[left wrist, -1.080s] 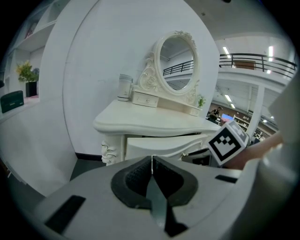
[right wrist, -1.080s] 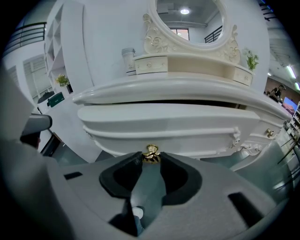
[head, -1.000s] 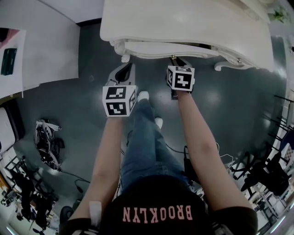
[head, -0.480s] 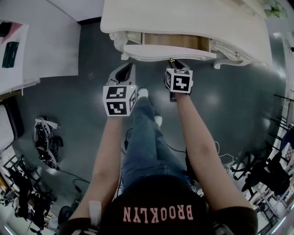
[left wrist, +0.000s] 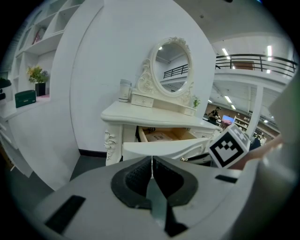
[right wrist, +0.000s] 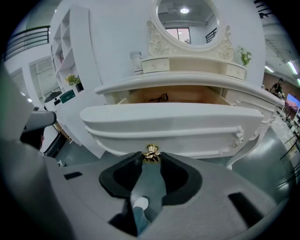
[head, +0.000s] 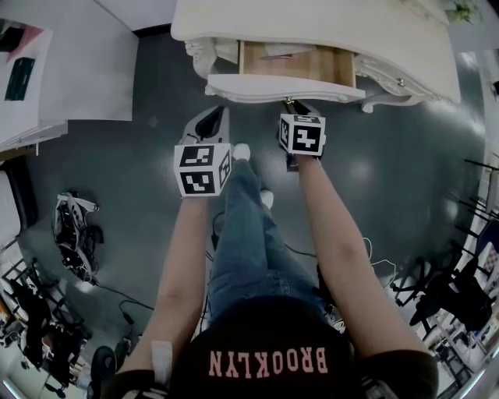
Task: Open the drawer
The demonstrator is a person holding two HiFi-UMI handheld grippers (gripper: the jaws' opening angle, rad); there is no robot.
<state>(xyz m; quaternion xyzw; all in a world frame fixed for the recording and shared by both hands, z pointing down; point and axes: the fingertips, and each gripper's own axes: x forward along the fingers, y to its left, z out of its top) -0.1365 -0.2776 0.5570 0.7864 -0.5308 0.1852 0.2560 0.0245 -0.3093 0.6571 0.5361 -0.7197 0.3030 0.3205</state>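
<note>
The white dressing table (head: 327,31) has its centre drawer (head: 284,88) pulled partway out, and the wooden inside (head: 300,66) shows with a small dark item and paper in it. My right gripper (head: 295,107) is shut on the drawer's brass knob (right wrist: 151,151), which sits pinched between the pad tips below the drawer front (right wrist: 173,119). My left gripper (head: 212,118) hangs to the left of the drawer over the floor, jaws shut and holding nothing. In the left gripper view my left gripper (left wrist: 151,161) faces the drawer (left wrist: 161,144) from the side.
An oval mirror (right wrist: 185,14), small top drawers, a jar (right wrist: 136,61) and a plant (right wrist: 243,57) stand on the table. A white shelf unit (head: 62,78) is at left. Cables and gear (head: 74,234) lie on the dark floor. The person's legs (head: 245,234) are below the grippers.
The drawer has slid out from under the tabletop, showing more wooden interior. Both grippers have drawn back from the table, the right one keeping hold of the knob.
</note>
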